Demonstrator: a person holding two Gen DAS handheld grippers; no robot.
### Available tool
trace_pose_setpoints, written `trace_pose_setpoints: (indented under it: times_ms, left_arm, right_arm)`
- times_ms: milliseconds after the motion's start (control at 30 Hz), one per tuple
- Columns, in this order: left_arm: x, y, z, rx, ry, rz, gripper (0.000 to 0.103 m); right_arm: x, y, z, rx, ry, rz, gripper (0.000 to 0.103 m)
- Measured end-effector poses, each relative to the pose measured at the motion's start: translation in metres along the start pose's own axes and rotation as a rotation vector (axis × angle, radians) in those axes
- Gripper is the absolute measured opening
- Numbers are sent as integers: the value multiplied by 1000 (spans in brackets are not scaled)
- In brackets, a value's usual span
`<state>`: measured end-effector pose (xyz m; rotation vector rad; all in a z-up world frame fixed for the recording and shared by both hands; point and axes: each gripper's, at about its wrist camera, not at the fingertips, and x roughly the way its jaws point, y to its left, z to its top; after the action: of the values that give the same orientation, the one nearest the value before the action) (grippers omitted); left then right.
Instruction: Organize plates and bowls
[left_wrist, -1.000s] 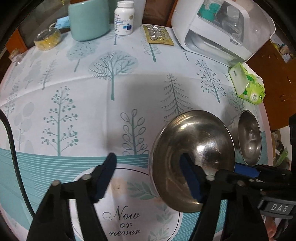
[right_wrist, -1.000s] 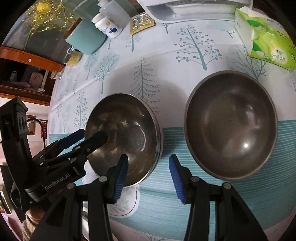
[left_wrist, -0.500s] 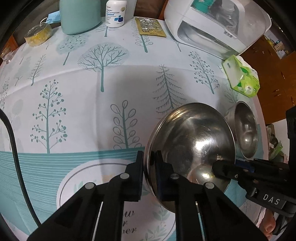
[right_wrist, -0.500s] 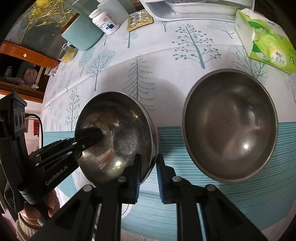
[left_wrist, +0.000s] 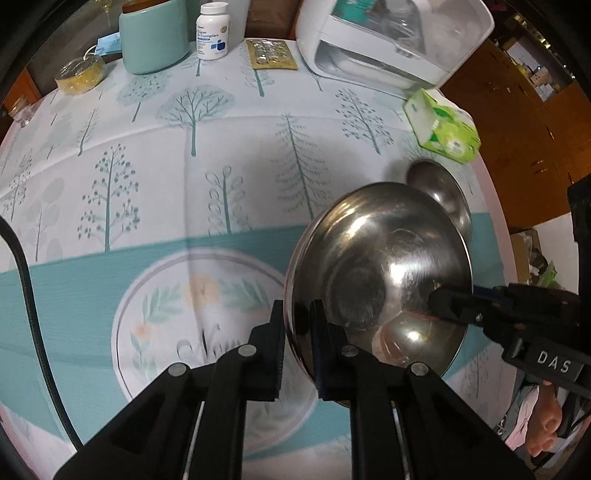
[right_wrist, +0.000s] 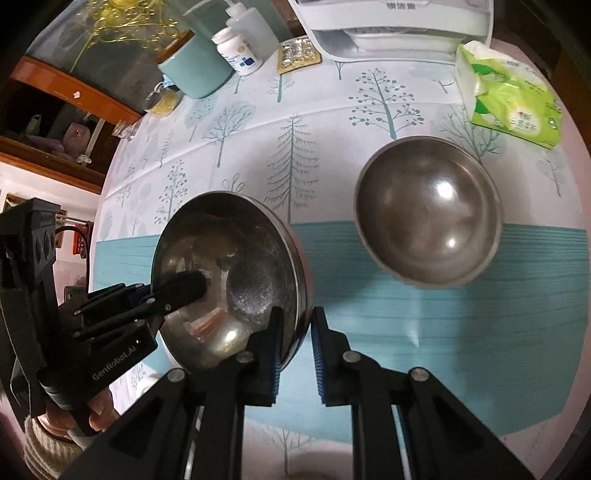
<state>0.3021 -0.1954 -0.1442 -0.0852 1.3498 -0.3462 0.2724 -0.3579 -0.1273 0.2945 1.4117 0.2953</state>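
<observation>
Steel dominates both views: a steel bowl (left_wrist: 380, 273) is clamped by its rim from two sides, tilted and clear of the counter (left_wrist: 147, 147). Left hand-held gripper (left_wrist: 297, 332) is clenched on the bowl's near-left rim in its own view, one finger outside the wall and one inside. Right hand-held gripper (right_wrist: 297, 332) grasps the opposite rim of the same bowl, again with one pad inside and one outside; in the left wrist view its black finger reaches into the bowl from the right edge. A second steel bowl (right_wrist: 428, 210) rests upright on the tree-patterned cloth, to the right of the held bowl and apart from it in the right wrist view; from the left wrist camera it shows only partly, behind the held bowl. Beyond that second bowl lies a green tissue pack (right_wrist: 513, 99). Farther back from the held bowl stand a white appliance (left_wrist: 388, 37), a blister pack (left_wrist: 271, 53), a white pill bottle (left_wrist: 212, 31) and a teal canister (left_wrist: 153, 35).
</observation>
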Motion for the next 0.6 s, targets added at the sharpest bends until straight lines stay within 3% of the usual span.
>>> trace_pose_setpoints:
  times_ms: [600]
  left_arm:
    - [-78, -63, -129, 44, -25, -23, 11]
  right_arm:
    - [-77, 8, -130, -78, -47, 10, 15]
